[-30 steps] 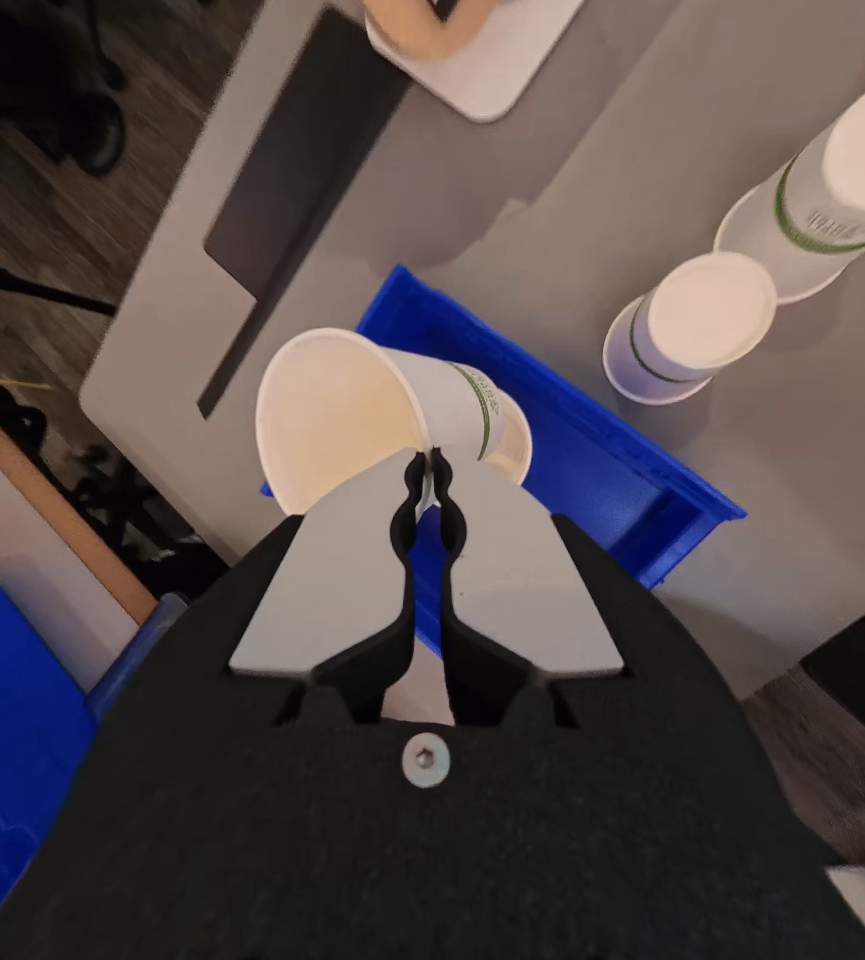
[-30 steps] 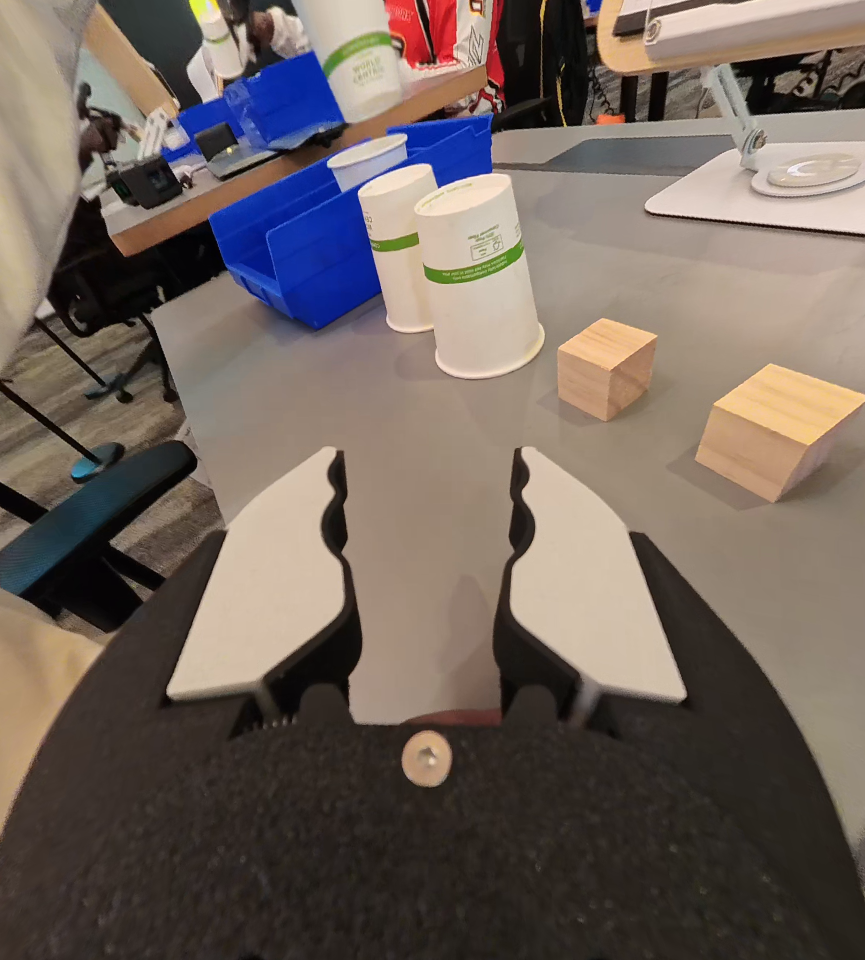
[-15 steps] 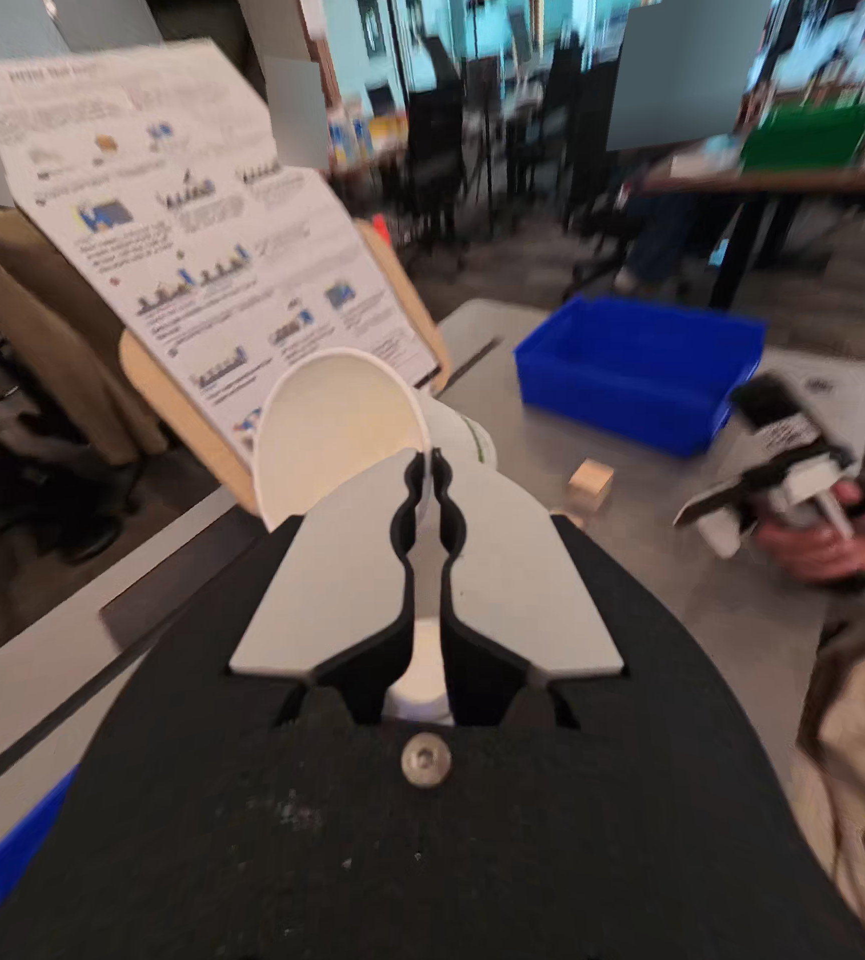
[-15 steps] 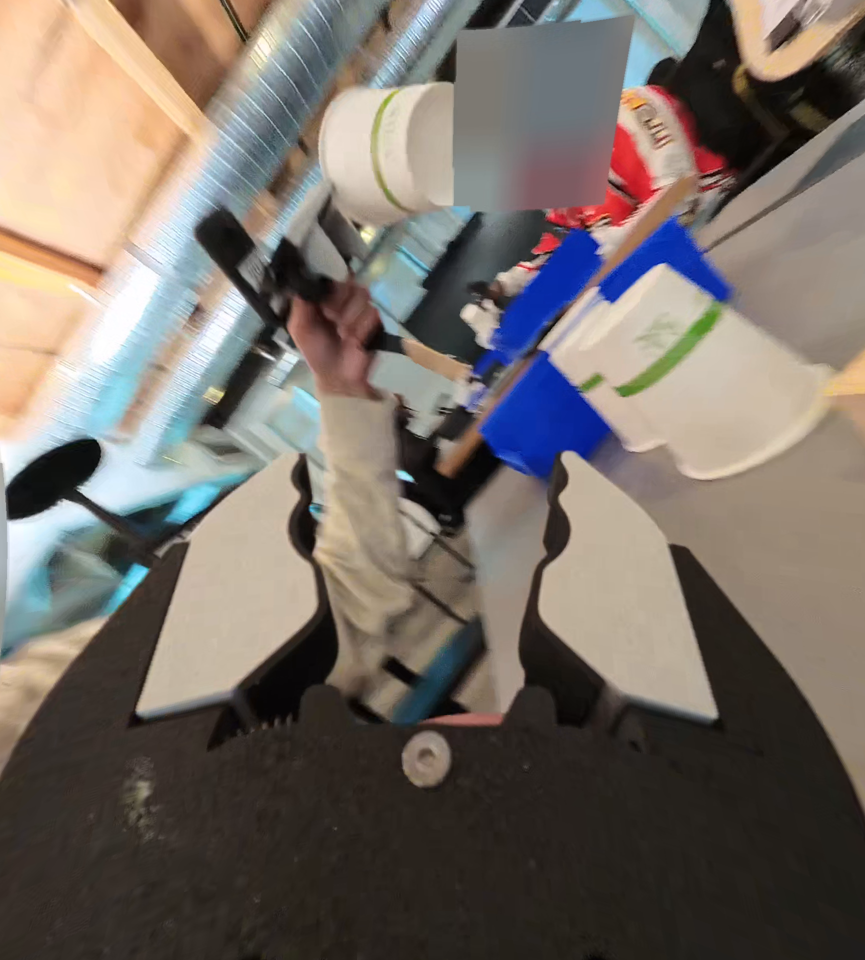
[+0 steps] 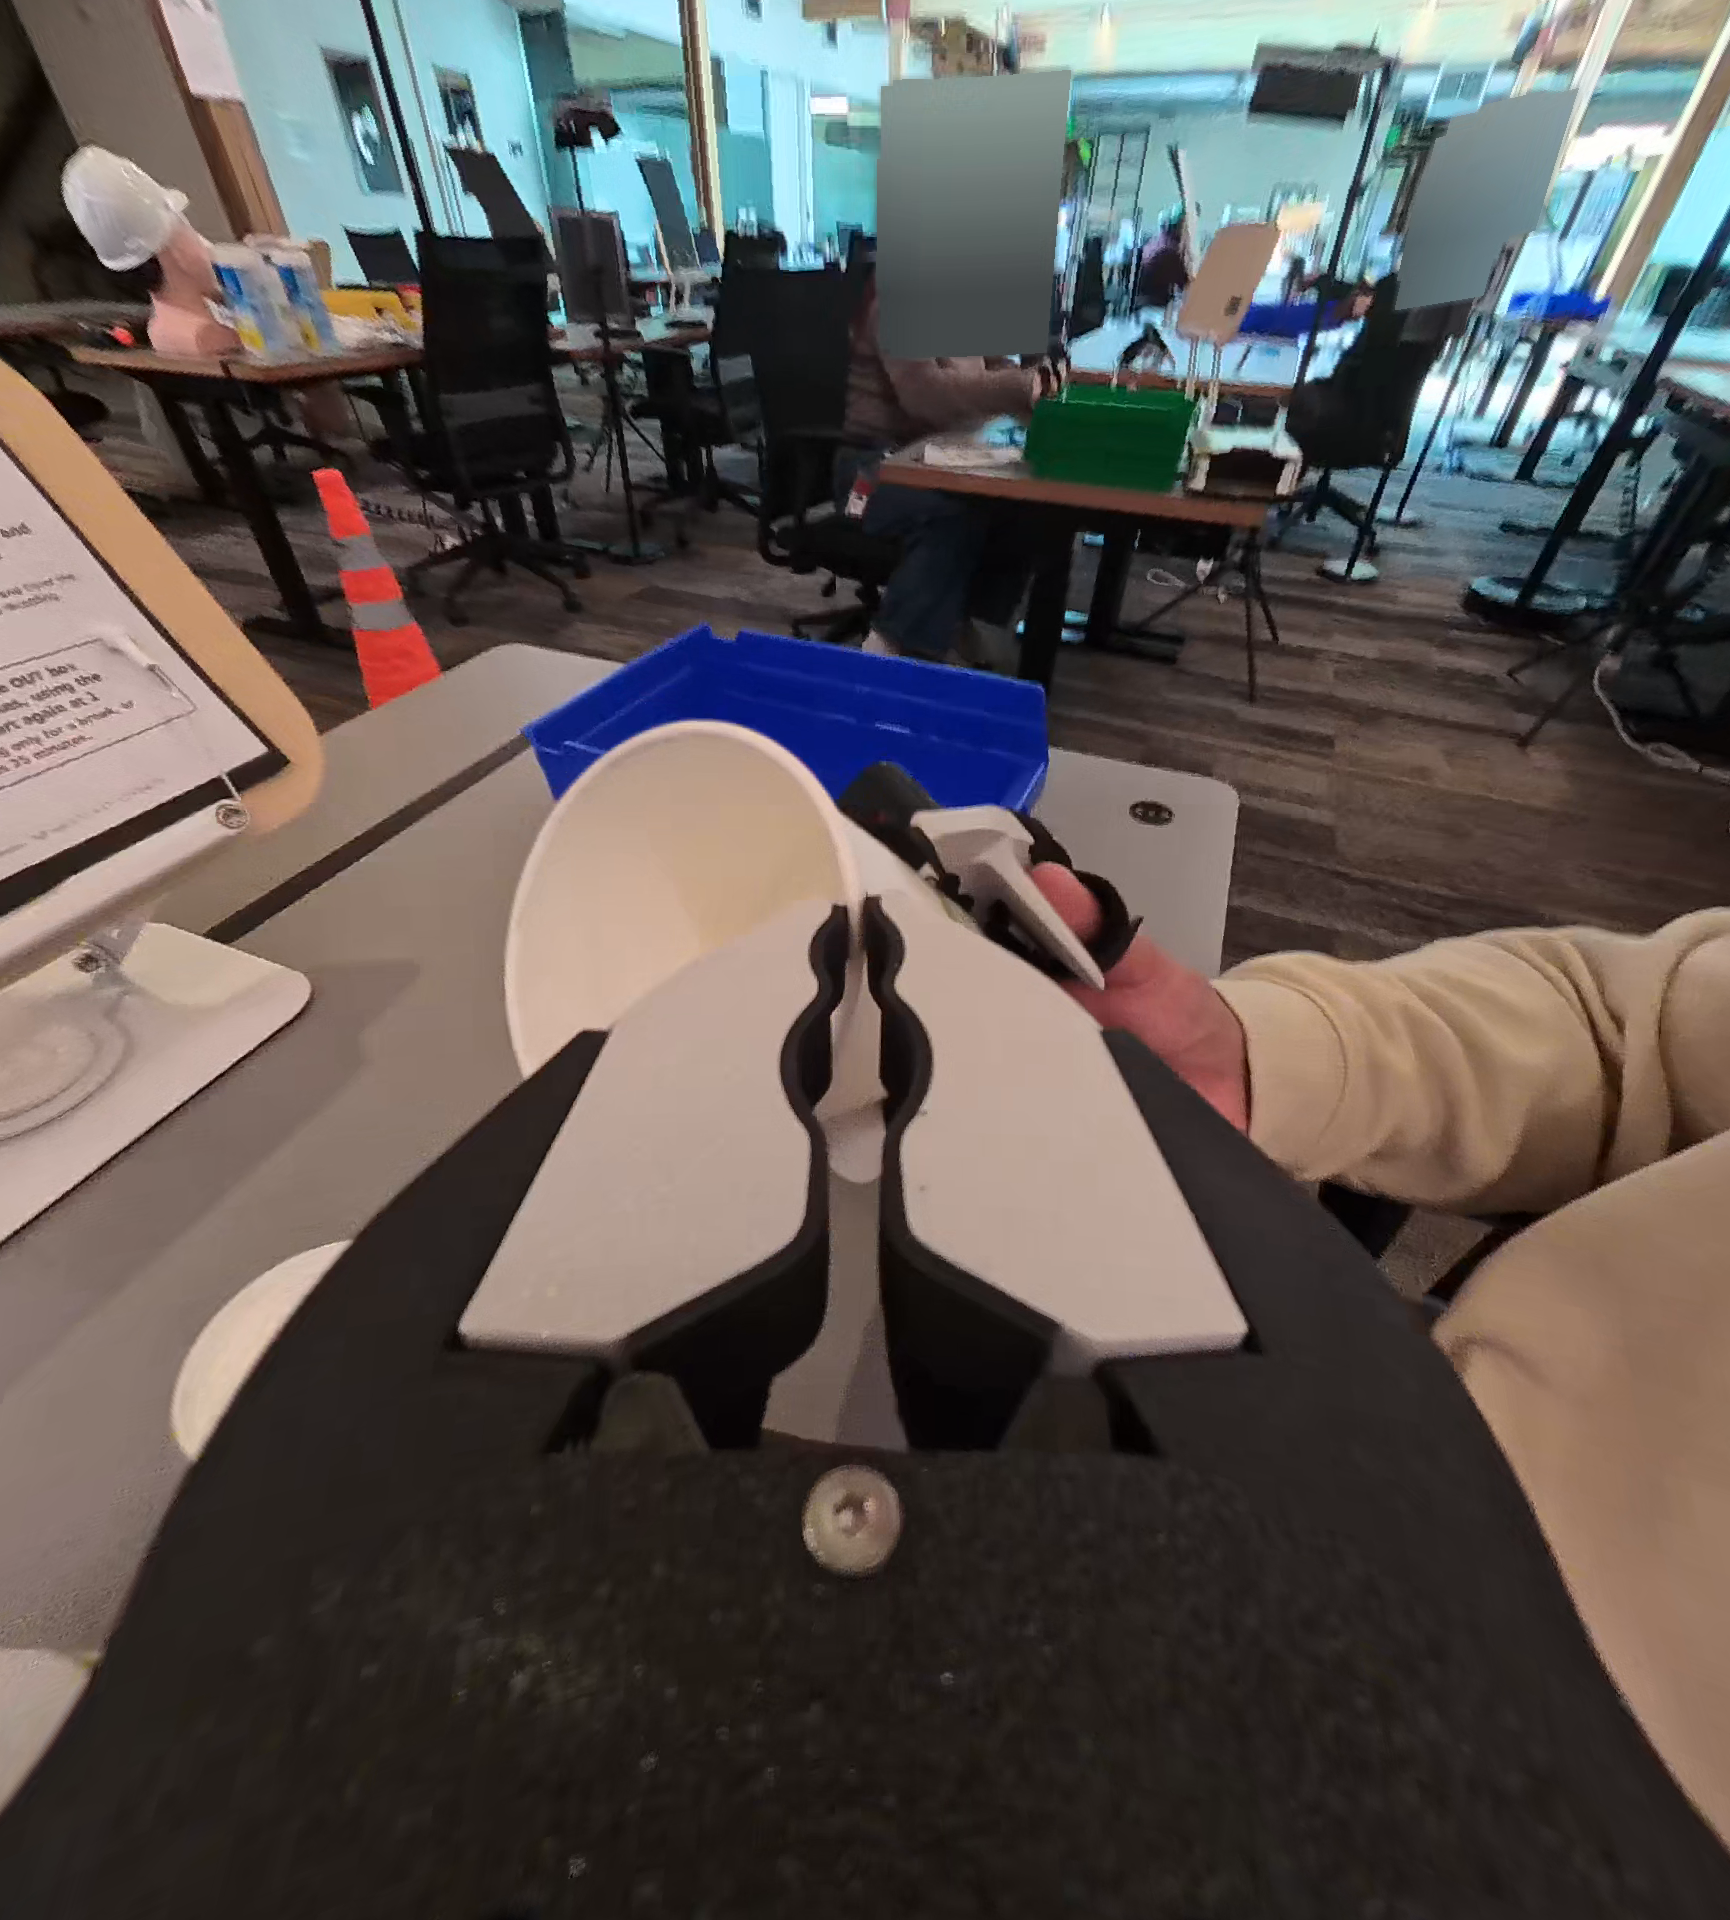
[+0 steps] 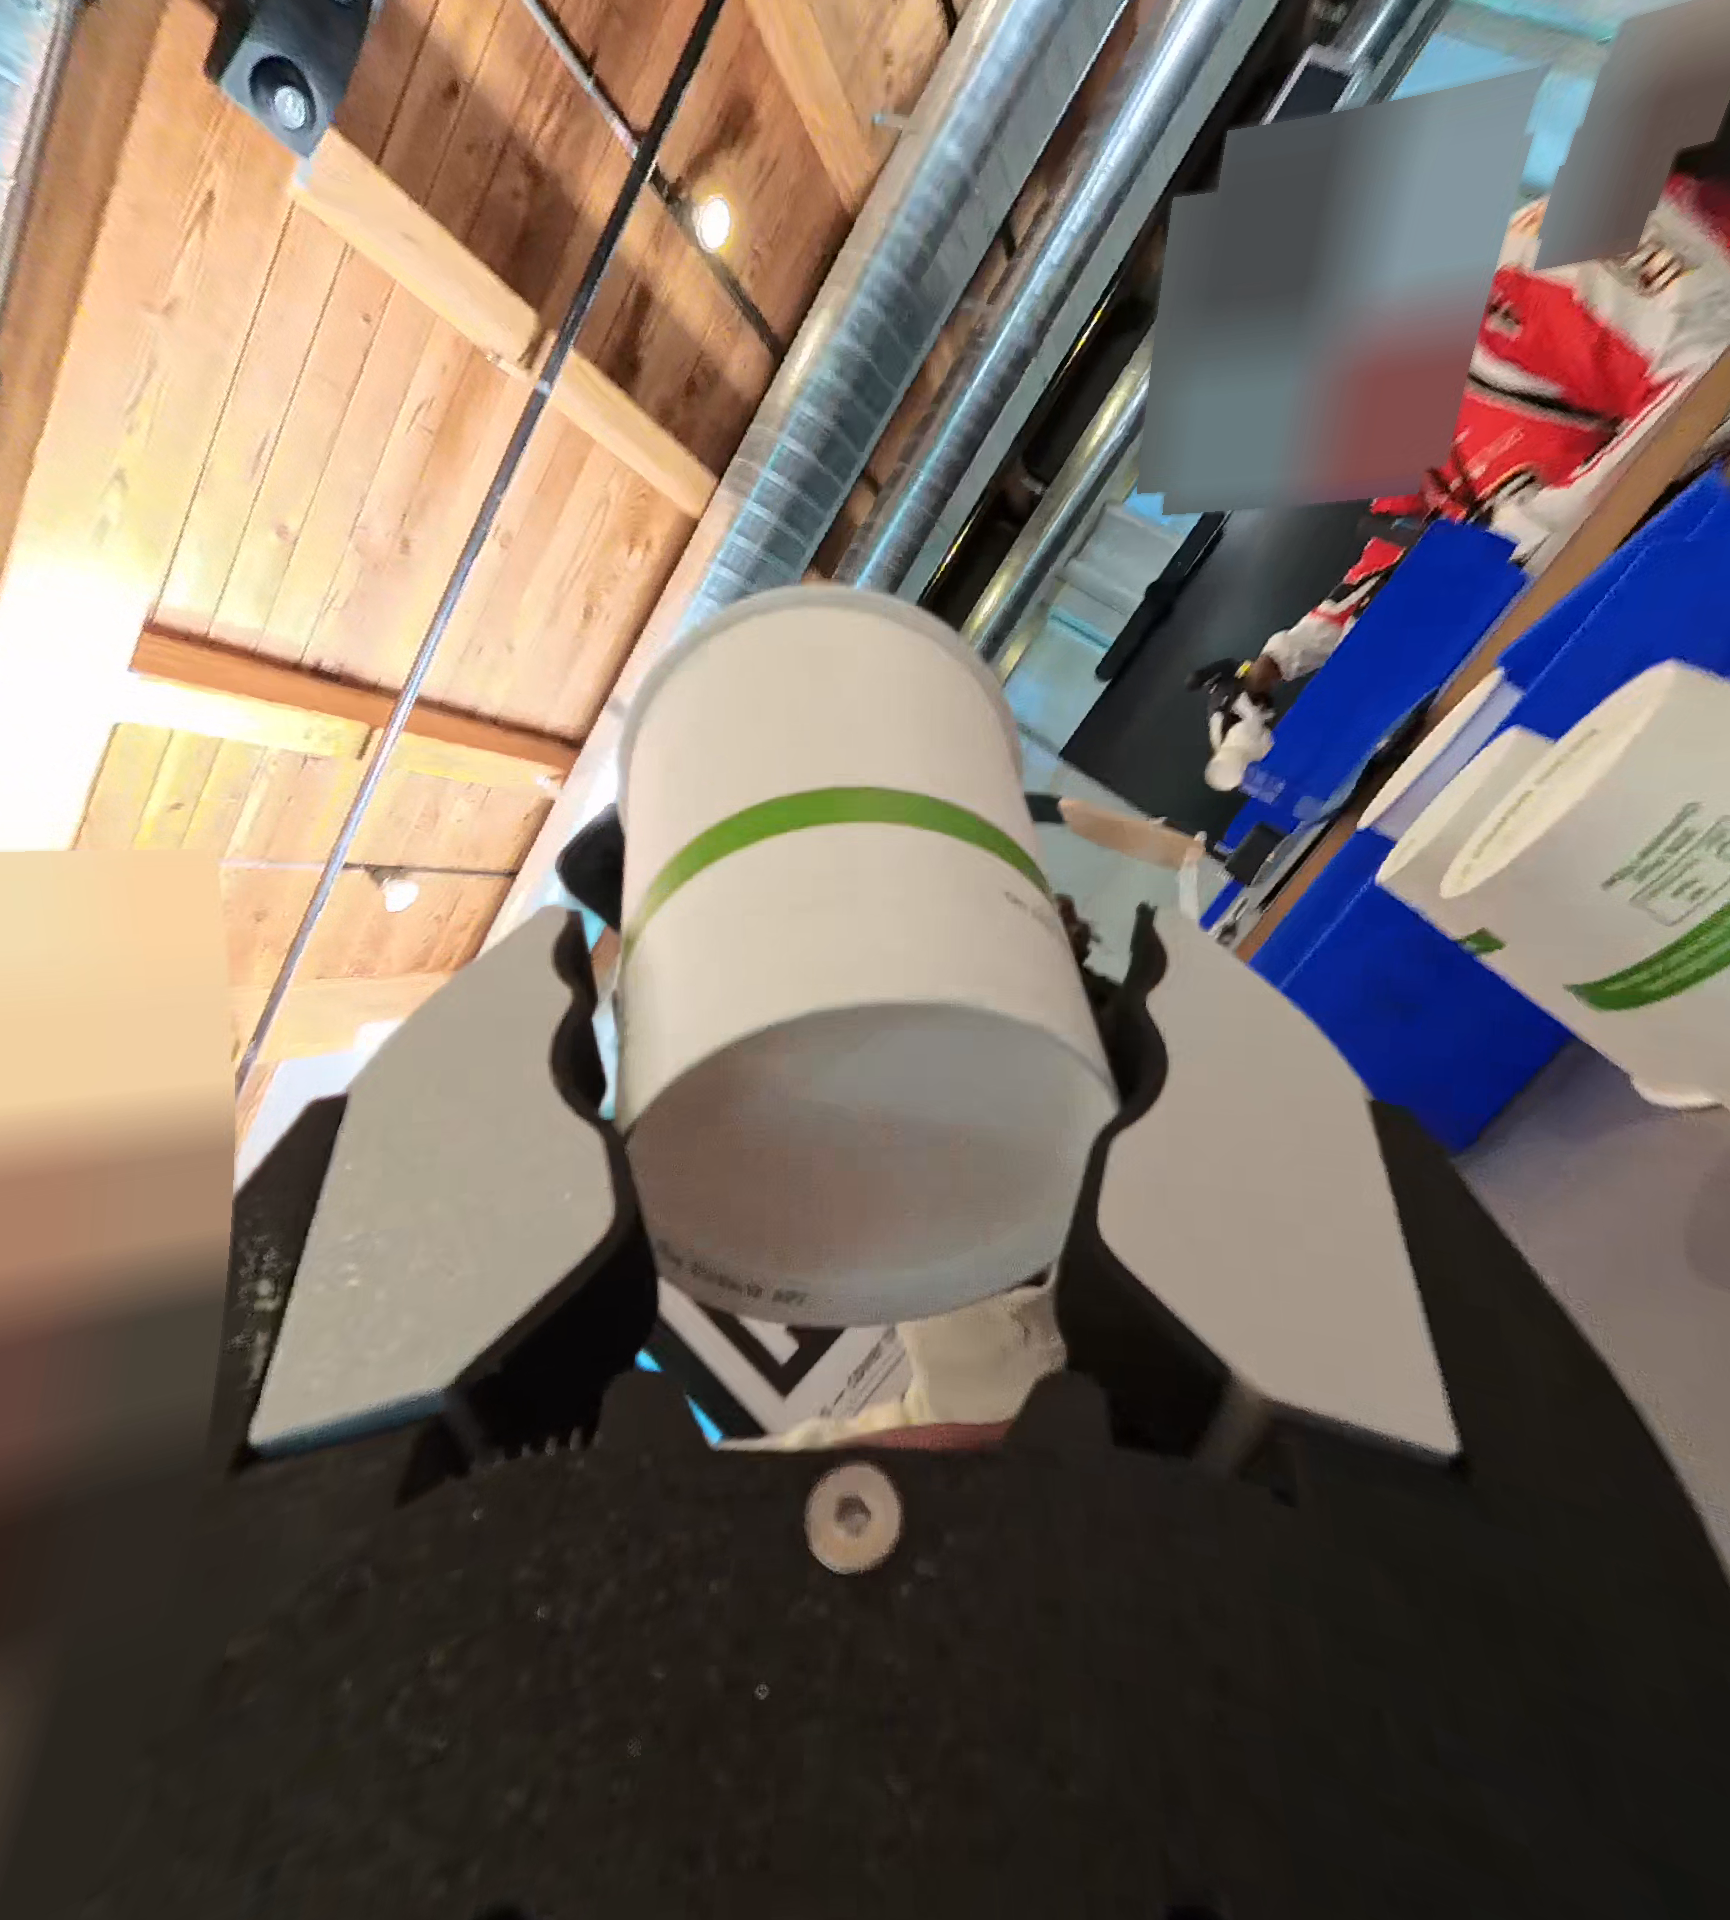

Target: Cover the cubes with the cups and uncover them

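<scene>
Pinching a white paper cup (image 5: 674,883) by its wall right at the rim with the left gripper (image 5: 859,914), fingers closed down to a sliver with only the thin paper between them. Holding it in the air above the tabletop (image 5: 404,935), tipped on its side, open mouth turned back toward the left camera and spreading to 10 o'clock of the fingertips, body running away toward 1 o'clock.

Meeting it from the far end with the right gripper (image 6: 856,935), held in a hand (image 5: 1152,1018) at 2 o'clock in the left wrist view. Standing wide apart there, one finger at 9 o'clock and one at 3 o'clock of the cup's narrow closed end, gripping nothing yet. Cannot tell whether either finger touches the paper.

Lying straight along the right fingers, from 6 o'clock up to 12 o'clock, closed bottom nearest the right camera, green band across the middle. Looks like a handover: needs a squeeze across the round body near the base, then a let-go at the rim. Judged risky for crushing, since thin paper gives under a hard pinch.

Showing two more cups (image 6: 1619,883) upside down on the tabletop at 3 o'clock in the right wrist view, beside a blue bin (image 6: 1412,997). Showing no cubes in either view.
</scene>
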`<state>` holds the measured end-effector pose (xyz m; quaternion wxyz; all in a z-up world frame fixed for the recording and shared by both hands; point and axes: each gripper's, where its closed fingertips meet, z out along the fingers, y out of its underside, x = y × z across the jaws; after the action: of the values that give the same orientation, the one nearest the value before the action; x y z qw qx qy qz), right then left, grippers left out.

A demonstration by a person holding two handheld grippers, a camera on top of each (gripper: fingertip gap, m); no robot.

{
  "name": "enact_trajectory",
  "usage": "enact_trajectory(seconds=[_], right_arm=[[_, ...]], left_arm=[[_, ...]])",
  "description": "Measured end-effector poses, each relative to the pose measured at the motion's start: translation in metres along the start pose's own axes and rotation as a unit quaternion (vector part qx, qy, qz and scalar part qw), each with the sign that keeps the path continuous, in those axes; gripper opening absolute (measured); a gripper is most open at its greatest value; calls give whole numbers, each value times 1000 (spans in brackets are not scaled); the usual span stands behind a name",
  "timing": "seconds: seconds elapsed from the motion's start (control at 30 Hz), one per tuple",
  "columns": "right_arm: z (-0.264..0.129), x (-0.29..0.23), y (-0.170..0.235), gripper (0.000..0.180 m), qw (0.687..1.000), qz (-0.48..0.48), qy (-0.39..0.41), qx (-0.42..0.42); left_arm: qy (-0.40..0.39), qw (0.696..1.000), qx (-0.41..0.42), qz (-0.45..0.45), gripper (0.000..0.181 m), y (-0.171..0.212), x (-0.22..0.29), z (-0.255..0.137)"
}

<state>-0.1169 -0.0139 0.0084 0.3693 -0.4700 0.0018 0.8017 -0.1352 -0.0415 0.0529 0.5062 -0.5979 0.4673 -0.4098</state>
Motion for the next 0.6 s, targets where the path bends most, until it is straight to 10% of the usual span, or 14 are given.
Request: enact_trajectory(seconds=[0.33,0.6], right_arm=[[-42,14,-16,93,978,-146,142,-54],[-55,56,-60,92,829,-341,380,-229]], left_arm=[[-94,993,-37,-67,58,80,-13,-37],[-101,979,-81,-155,52,164,3,-46]])
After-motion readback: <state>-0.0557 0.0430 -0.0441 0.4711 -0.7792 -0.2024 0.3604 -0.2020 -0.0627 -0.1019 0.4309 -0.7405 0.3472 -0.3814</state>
